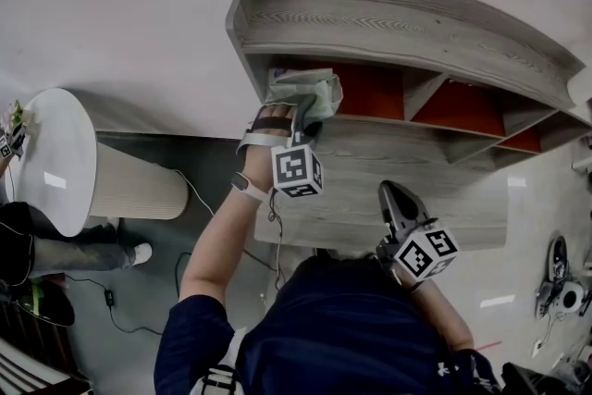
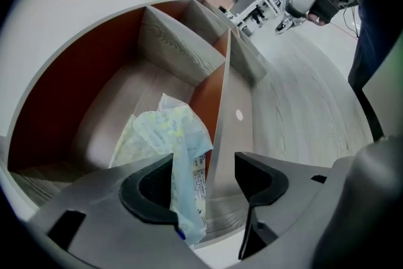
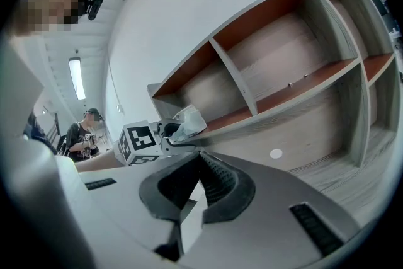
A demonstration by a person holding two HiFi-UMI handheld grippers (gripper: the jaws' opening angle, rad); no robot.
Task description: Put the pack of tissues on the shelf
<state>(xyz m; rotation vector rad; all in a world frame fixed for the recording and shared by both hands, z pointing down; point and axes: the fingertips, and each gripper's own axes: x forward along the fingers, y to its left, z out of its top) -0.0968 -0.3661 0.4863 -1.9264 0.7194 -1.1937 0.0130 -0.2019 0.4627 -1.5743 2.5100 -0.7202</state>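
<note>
The pack of tissues [image 1: 307, 92], pale green and crumpled, lies in the leftmost compartment of the grey wooden shelf [image 1: 416, 32], against its orange back wall. My left gripper [image 1: 302, 121] reaches into that compartment. In the left gripper view the pack [image 2: 165, 135] lies on the compartment floor with its near end hanging between the jaws of my left gripper [image 2: 204, 183]. It lies against the left pad, and a clear gap separates it from the right pad. My right gripper [image 1: 390, 195] hangs lower and to the right, shut and empty. Its own view shows the pack [image 3: 187, 122] from afar.
A divider panel [image 2: 221, 97] stands just right of the pack. A round white table [image 1: 55, 153] is at the left, with a cable [image 1: 111, 301] on the floor beneath. Equipment [image 1: 561, 284] lies on the floor at the right. Another person [image 3: 88, 133] stands far off.
</note>
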